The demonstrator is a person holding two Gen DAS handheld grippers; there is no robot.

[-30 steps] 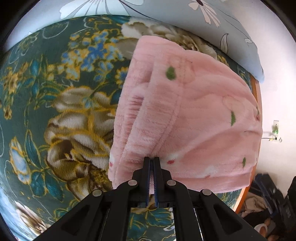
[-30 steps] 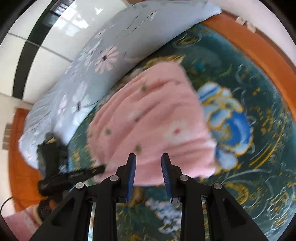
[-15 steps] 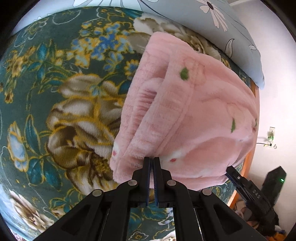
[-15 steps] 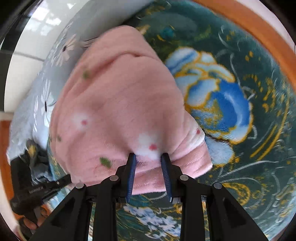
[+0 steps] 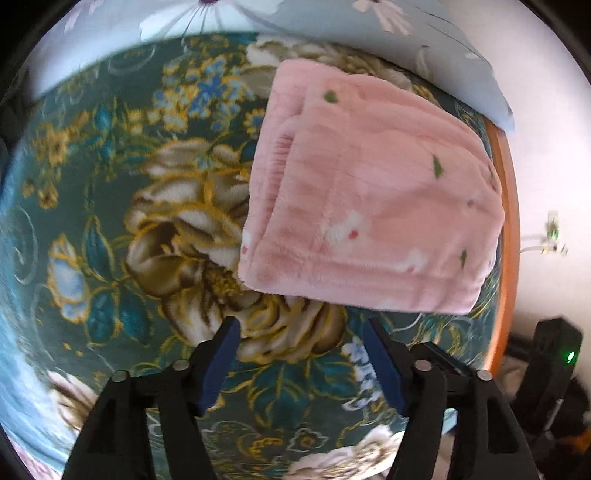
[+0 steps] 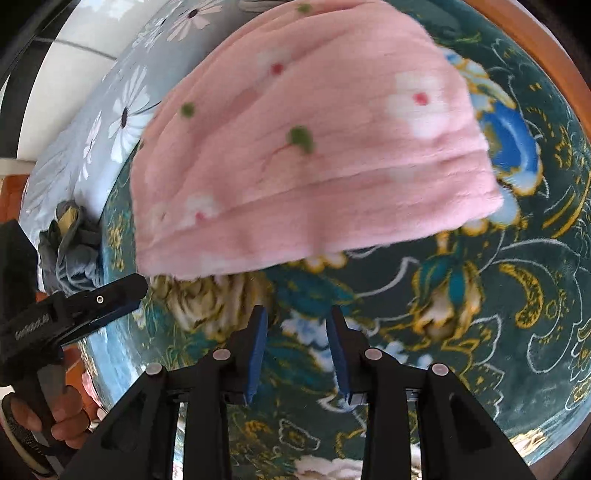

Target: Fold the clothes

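Now the left gripper (image 5: pixel 301 330) hovers over the bedspread with its jaws spread wide, the blue-padded fingers (image 5: pixel 221 360) holding nothing and touching nothing; only the floral blanket (image 5: pixel 110 229) shows in the gap between them. At about 1 o'clock from its tips, just beyond them, lies the pink fleece garment (image 5: pixel 369 199), folded into a thick, roughly rectangular stack with layered edges along its 9 o'clock side and small green and white motifs on top. A grey flowered pillow (image 5: pixel 332 22) sits behind it at 12 o'clock, and the orange bed frame (image 5: pixel 511 221) runs down at 3 o'clock. From the right wrist view, the right gripper (image 6: pixel 297 325) is likewise parted, though less widely, gripping nothing, its fingers (image 6: pixel 256 347) clear of the cloth, which fills the upper field at 12 o'clock (image 6: pixel 314 147) with its near hem just short of the tips. At 9 o'clock in that view the left gripper's tip (image 6: pixel 110 295) lies near the garment's near left corner, the person's left hand (image 6: pixel 62 417) on its handle at 8 o'clock. Some motion blur softens the fabric's edges.
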